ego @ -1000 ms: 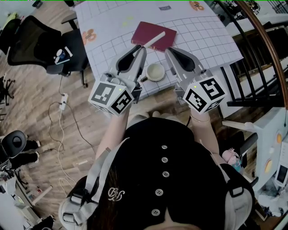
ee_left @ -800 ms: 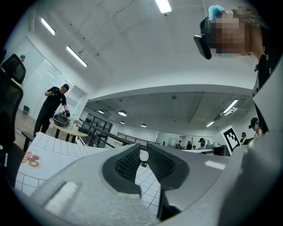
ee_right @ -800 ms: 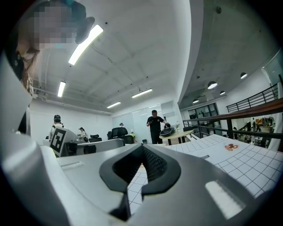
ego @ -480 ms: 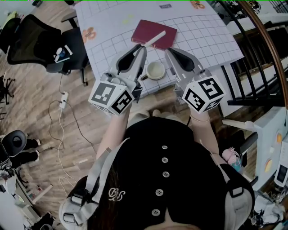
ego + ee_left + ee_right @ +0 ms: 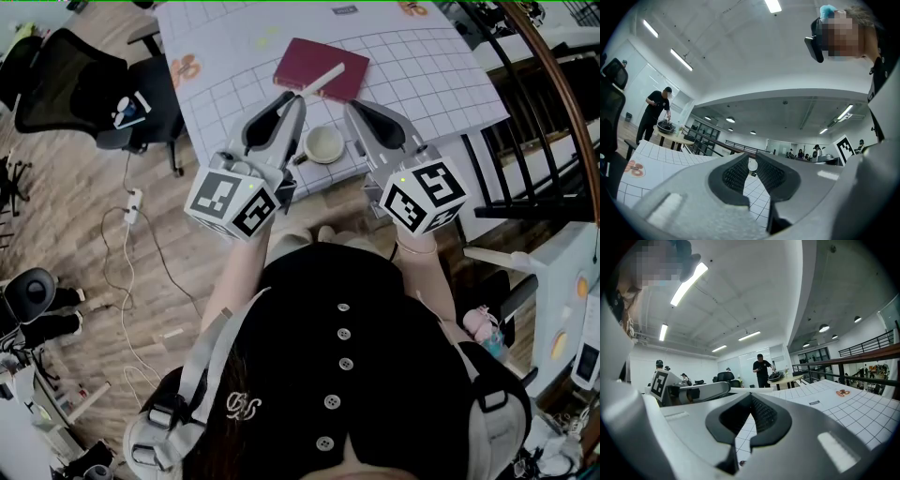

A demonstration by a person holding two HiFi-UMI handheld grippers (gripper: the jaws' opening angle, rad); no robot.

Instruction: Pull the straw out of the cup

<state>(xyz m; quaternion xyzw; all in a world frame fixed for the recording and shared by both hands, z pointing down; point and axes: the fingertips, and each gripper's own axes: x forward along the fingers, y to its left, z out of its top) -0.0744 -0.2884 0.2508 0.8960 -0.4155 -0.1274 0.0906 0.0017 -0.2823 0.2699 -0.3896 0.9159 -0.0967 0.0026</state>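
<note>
A cream cup (image 5: pixel 324 147) with a handle stands near the front edge of the grid-patterned table (image 5: pixel 422 75), between my two grippers. A white straw (image 5: pixel 325 78) is outside the cup, reaching over a dark red book (image 5: pixel 309 64). My left gripper (image 5: pixel 298 101) is shut on the straw's near end. In the left gripper view the straw (image 5: pixel 753 165) shows end-on as a white disc between that gripper's (image 5: pixel 753 159) jaw tips. My right gripper (image 5: pixel 352 105) hovers just right of the cup, and in its own view the right gripper (image 5: pixel 750 397) is shut with nothing in it.
A black office chair (image 5: pixel 75 84) stands left of the table. A dark railing (image 5: pixel 539 141) runs along the right. A cable with a power strip (image 5: pixel 131 211) lies on the wooden floor. A person (image 5: pixel 655 115) stands at a round table far off.
</note>
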